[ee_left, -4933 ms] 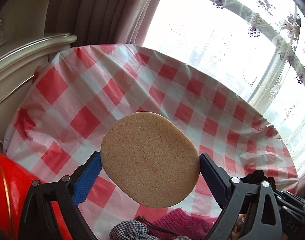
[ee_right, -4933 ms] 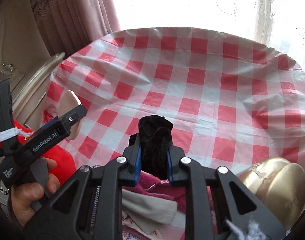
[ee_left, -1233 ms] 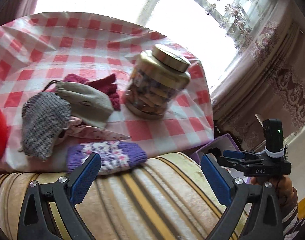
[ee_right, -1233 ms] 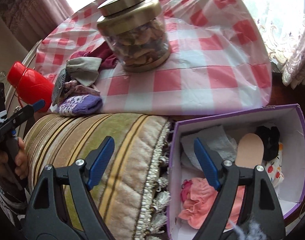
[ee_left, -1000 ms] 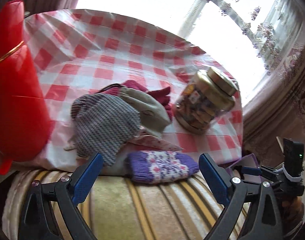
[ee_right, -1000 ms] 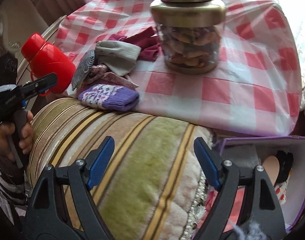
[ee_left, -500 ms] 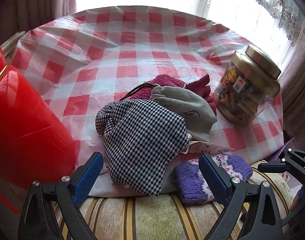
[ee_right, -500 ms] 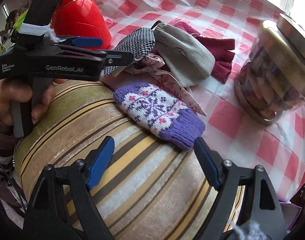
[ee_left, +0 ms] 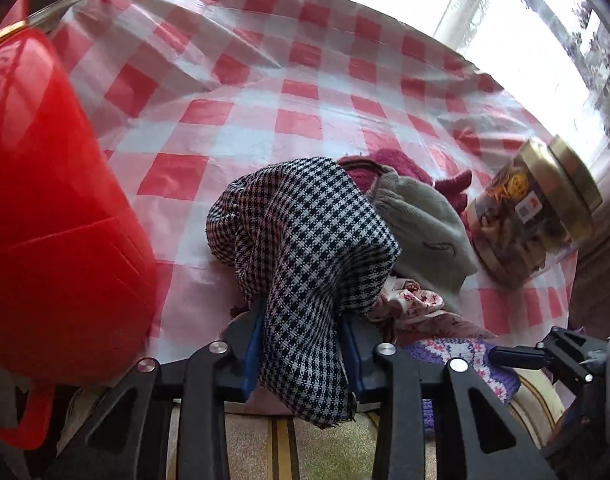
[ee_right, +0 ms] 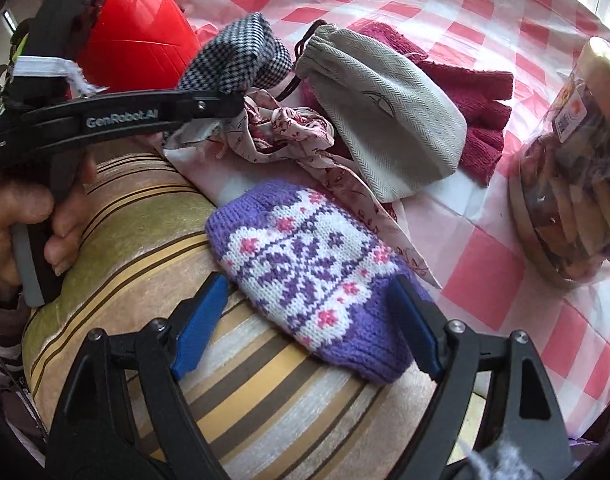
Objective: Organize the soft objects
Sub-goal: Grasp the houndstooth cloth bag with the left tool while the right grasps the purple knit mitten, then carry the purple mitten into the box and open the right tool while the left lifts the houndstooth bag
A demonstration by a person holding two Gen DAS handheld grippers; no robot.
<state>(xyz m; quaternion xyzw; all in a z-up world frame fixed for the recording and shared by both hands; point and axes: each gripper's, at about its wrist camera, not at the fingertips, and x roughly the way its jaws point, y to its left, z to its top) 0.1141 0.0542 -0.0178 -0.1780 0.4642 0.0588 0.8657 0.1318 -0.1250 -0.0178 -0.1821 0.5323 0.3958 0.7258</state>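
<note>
Tabletop (ee_left: pixel 241 120): a round surface under a red-and-white checked cover is seen beyond both pairs of fingers; most of its far half is bare and gives open room.
Striped cushion (ee_right: pixel 153 240): a padded edge lies directly beneath both grippers, against the near rim of the cover.
Red container (ee_left: pixel 53 216): a large glossy vessel stands close to the left of the left gripper; little room is left on that side.
Jar (ee_right: pixel 577 184): a gold-lidded jar of snacks stands to the right of the right gripper, apart from the pile.
Soft pile: a grey pouch (ee_right: pixel 381 120), a maroon knit (ee_right: pixel 481 104) and a floral cloth (ee_right: pixel 289 132) are heaped just beyond the fingers.
Left gripper (ee_left: pixel 301 344): the jaws have just been closing; the houndstooth cloth (ee_left: pixel 305 248) is pinched between them, its hem hanging below the pads.
Right gripper (ee_right: pixel 305 320): held wide apart, nothing gripped; the purple knitted mitten (ee_right: pixel 305 272) lies between the fingers, on the cushion at the cover's edge.
Risk, snagging: the floral cloth seems tucked under the houndstooth cloth and could be dragged off the edge when it is lifted.
Risk, knocking: a leftward swing could strike the red container.
Risk, slipping: only a fold is pinched, so the cloth could slide free.
</note>
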